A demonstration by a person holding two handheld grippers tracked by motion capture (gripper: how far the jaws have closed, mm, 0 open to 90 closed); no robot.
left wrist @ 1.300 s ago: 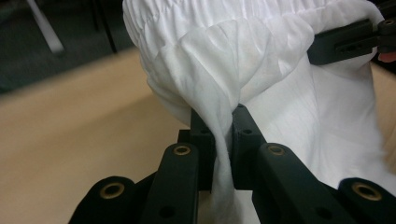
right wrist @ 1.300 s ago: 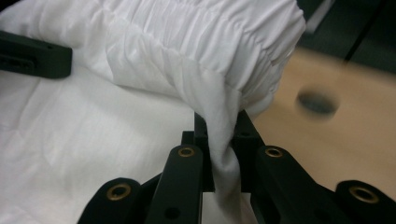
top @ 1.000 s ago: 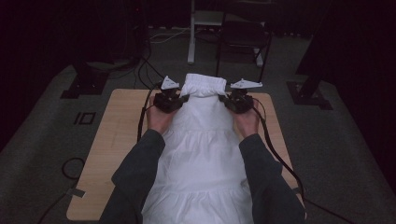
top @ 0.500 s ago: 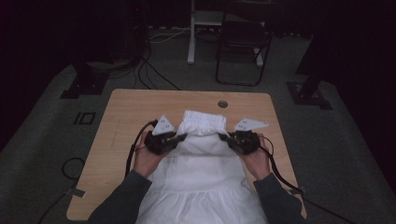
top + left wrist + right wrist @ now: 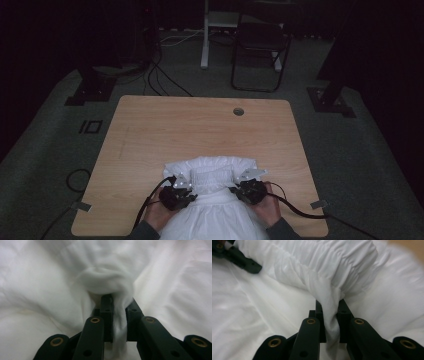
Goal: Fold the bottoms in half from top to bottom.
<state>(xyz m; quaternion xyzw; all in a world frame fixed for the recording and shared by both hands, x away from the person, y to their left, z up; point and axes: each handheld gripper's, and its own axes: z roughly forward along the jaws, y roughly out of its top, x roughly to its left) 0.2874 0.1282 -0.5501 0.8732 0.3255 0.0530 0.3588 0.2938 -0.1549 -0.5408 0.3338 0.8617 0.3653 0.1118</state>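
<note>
White cotton makes up the garment point(image 5: 215, 200), a small dress or skirt with a gathered elastic band point(image 5: 214, 176) at its far end. It lies on the near part of the wooden worktop point(image 5: 200, 130), its lower part running off the near edge toward the person.

The left hand-held gripper point(image 5: 181, 192) sits on the band's left corner and the right hand-held gripper point(image 5: 248, 187) on its right corner. In the left gripper view the jaws are nearly together with a bunched fold of cloth point(image 5: 117, 320) pinched between them. The right gripper view shows the same: narrow jaws clamped on a twist of the gathered edge point(image 5: 331, 325), with the left hand-held gripper point(image 5: 237, 258) farther off at the top left.

The garment's long axis runs from the person away across the worktop, between the two hand-held grippers. The gathered band points toward the far edge and the wide hem toward the person.

Each grip seems to hold only a thin pinch of soft fabric, so a sharp tug could likely pull a corner free and let that side slump. If one hand-held gripper travels faster or farther than the other, the band would probably skew and the cloth land creased. The hanging lower part may also drag on the near edge and wrinkle the garment.

Beyond the worktop, a chair point(image 5: 260, 45) stands on the grey floor point(image 5: 350, 150).
</note>
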